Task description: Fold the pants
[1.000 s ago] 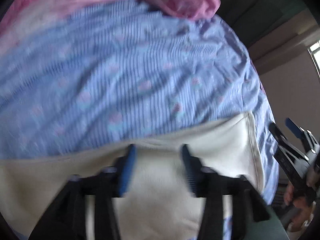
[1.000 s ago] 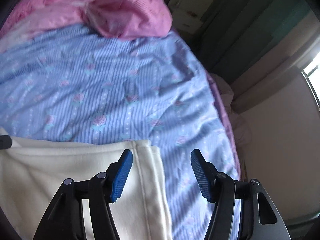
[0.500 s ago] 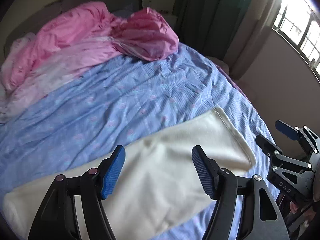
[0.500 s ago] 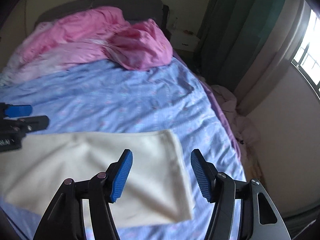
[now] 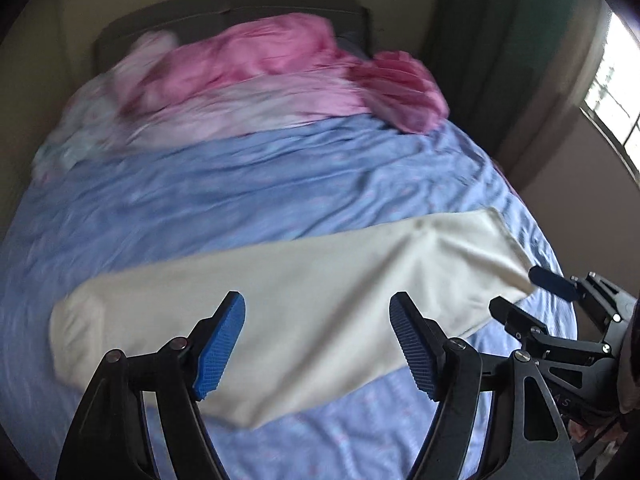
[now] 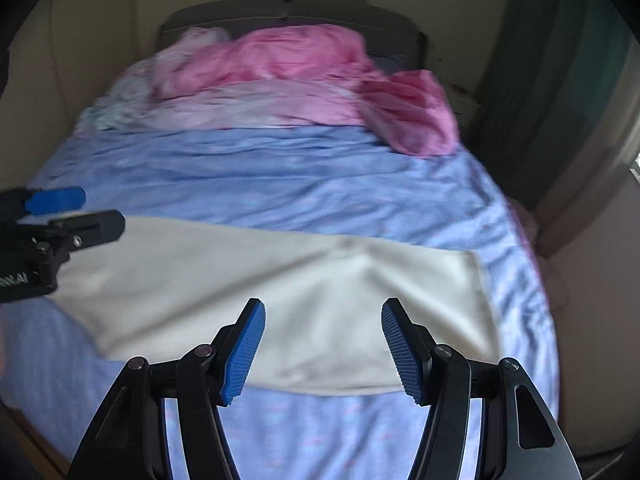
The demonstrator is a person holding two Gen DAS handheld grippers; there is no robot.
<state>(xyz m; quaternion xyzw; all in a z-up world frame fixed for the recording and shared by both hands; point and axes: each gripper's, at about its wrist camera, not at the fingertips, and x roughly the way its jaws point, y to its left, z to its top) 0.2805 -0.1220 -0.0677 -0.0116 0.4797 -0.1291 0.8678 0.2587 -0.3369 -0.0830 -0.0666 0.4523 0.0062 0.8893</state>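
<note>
Cream pants (image 5: pixel 304 300) folded into a long band across the near part of the bed (image 5: pixel 280 184).

We see their long axis running side to side across the blue striped sheet, in the left wrist view tilted up toward the right. Our left gripper (image 5: pixel 318 344) has just been opening, nothing between its jaws; our right gripper (image 6: pixel 322 346) also hangs spread and empty above the cloth. Rumpled pink bedding (image 6: pixel 304 76) lies by the dark headboard (image 6: pixel 288 12), green curtains (image 5: pixel 492 40) and a window (image 5: pixel 616 92) at the right.
</note>
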